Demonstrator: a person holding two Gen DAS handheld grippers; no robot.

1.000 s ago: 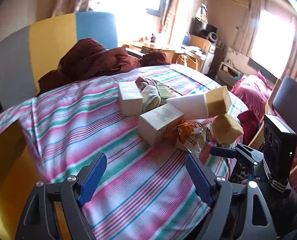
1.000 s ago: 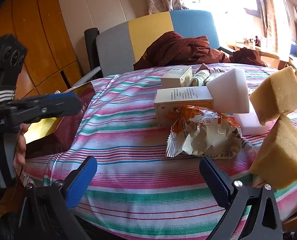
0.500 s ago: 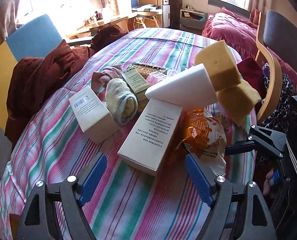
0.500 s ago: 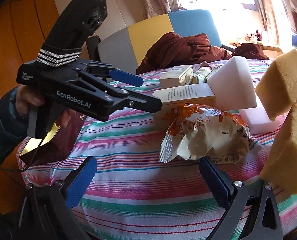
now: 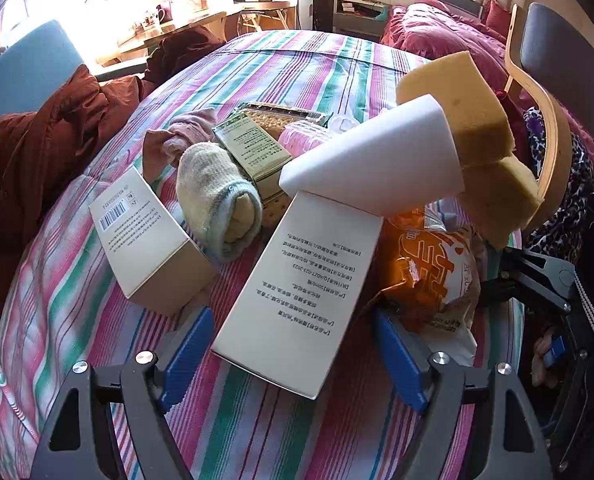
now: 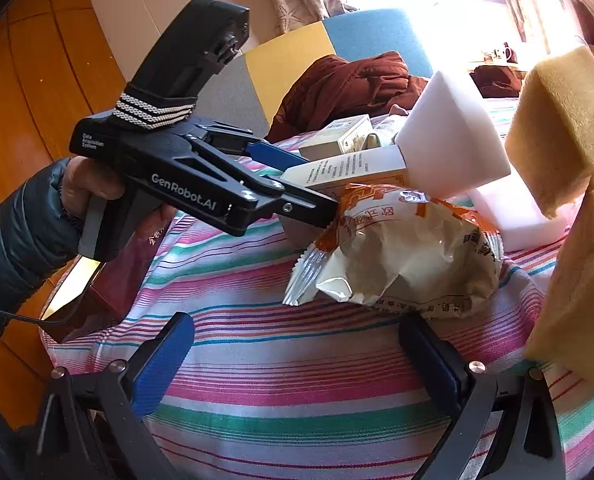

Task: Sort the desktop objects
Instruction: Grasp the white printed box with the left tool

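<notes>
On the striped tablecloth (image 5: 97, 312) lies a pile. My left gripper (image 5: 291, 320) is open, its blue pads either side of the near end of a long white box (image 5: 297, 296). In the right wrist view the left gripper (image 6: 309, 184) reaches that box (image 6: 357, 168) from the left. My right gripper (image 6: 295, 328) is open and holds nothing, just short of an orange snack bag (image 6: 397, 256). A white foam block (image 5: 377, 164) leans on the box. Two yellow sponges (image 5: 465, 108) stack at the right. A barcoded box (image 5: 149, 240) and a rolled cream sock (image 5: 217, 204) lie left.
A green box (image 5: 253, 148), a pink sock (image 5: 185, 132) and a cracker pack (image 5: 281, 116) sit behind the pile. A dark red garment (image 5: 37, 152) drapes a chair at the left. A wooden chair (image 5: 553, 132) stands at the right. A dark red box (image 6: 109, 276) overhangs the table's edge.
My left gripper has swung over the table and come down onto the pile, so the long white box now lies between its pads. My right gripper has edged closer to the snack bag.
</notes>
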